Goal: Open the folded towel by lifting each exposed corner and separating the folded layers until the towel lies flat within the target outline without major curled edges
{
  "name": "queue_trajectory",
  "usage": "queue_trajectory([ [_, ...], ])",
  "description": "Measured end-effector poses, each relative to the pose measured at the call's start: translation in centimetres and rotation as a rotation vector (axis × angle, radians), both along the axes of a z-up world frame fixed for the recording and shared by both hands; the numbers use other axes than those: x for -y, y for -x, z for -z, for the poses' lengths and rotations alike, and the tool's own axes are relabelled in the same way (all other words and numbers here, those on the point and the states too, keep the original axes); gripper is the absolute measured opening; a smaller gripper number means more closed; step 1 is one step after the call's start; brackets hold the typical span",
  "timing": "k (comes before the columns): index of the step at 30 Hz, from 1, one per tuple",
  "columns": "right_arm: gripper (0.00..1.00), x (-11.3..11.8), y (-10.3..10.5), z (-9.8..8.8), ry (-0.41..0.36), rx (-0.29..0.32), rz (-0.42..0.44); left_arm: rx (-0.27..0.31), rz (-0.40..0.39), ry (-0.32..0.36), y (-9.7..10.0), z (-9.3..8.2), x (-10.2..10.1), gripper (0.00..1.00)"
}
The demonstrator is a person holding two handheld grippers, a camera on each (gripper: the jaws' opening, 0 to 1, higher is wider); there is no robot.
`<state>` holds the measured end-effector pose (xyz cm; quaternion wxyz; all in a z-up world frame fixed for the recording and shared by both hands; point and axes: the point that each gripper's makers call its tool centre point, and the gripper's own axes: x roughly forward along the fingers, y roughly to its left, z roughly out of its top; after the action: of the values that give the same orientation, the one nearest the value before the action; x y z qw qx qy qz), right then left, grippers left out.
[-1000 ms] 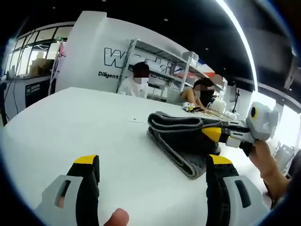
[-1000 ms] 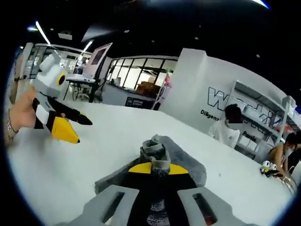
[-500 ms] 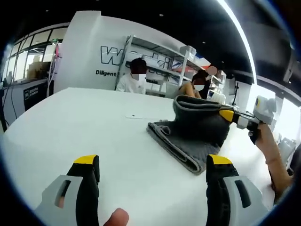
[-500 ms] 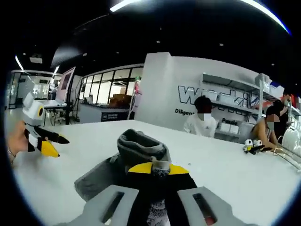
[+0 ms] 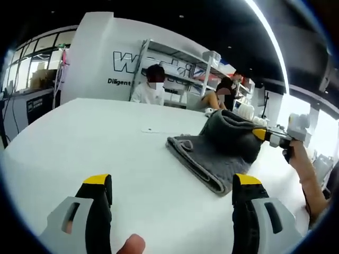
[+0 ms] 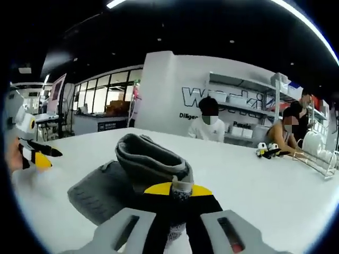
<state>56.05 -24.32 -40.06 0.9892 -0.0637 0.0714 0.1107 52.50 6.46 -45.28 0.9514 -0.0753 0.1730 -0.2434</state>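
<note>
Right gripper (image 6: 177,191) pinches towel (image 5: 212,159) corner, top layer lifted above rest flat on table (image 5: 95,143). Left gripper (image 5: 172,185) wide, empty, well short; towel ahead-right of it, long axis seemingly diagonal.

Broad bare stretch of white table (image 5: 90,143) ahead of the left gripper (image 5: 169,198), jaws wide apart, open path up to the near edge of the grey towel (image 5: 204,159). Towel's lifted fold bulging upward at its far right, pinched by the right gripper (image 5: 262,135), blocking approach from that side. Clear tabletop right of the towel in the right gripper view, up to a wire rack (image 6: 320,164) and small objects (image 6: 267,152) near two seated people.
</note>
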Motion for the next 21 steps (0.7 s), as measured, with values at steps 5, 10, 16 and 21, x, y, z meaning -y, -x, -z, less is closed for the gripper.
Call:
queue_trajectory([
  [5, 0.04, 2.0, 0.0, 0.6, -0.024, -0.015, 0.069, -0.009, 0.001, 0.001, 0.0, 0.2, 0.0, 0.93],
  [10, 0.04, 4.0, -0.1, 1.5, -0.042, -0.036, 0.133, -0.009, -0.001, 0.005, 0.0, 0.2, 0.0, 0.92],
  [16, 0.05, 6.8, 0.1, 2.9, -0.047, -0.083, 0.222, -0.016, 0.004, 0.002, 0.1, 0.3, 0.2, 0.92],
  [21, 0.07, 8.5, 0.4, 4.0, -0.047, -0.116, 0.268, -0.017, 0.009, 0.002, 0.0, 0.3, 0.2, 0.92],
])
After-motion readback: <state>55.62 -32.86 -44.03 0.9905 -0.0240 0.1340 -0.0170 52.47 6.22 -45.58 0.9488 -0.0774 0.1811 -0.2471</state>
